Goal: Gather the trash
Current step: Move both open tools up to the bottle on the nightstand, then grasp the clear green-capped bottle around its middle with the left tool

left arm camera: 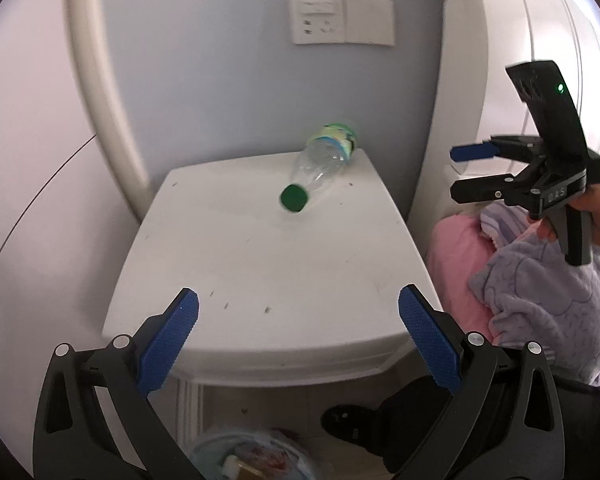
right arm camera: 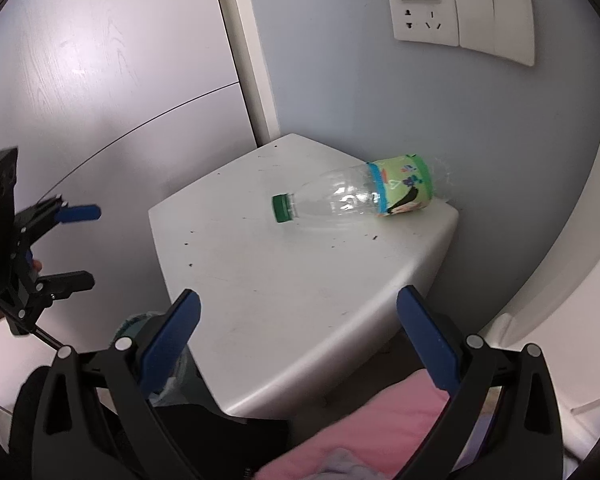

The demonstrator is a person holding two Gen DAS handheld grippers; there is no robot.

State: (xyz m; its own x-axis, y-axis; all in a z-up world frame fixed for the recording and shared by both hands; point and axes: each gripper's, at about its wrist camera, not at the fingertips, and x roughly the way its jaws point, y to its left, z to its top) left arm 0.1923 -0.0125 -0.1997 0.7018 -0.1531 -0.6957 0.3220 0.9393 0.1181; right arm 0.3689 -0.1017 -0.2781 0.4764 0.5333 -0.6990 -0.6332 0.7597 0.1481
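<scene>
A clear plastic bottle [left arm camera: 324, 160] with a green cap and a green label lies on its side at the far part of a white nightstand top [left arm camera: 260, 264]. It also shows in the right wrist view [right arm camera: 356, 198], cap pointing left. My left gripper [left arm camera: 298, 308] is open and empty above the near edge of the nightstand [right arm camera: 300, 292]. My right gripper [right arm camera: 298, 312] is open and empty, to the right of the nightstand, and also appears in the left wrist view [left arm camera: 466, 172]. The left gripper also shows at the left of the right wrist view [right arm camera: 82, 246].
A bin with trash [left arm camera: 252, 456] stands on the floor below the nightstand front. Pink and lilac bedding [left arm camera: 520, 280] lies to the right. A wall with a socket plate [left arm camera: 340, 20] is behind, and a wardrobe panel [right arm camera: 100, 80] to the left.
</scene>
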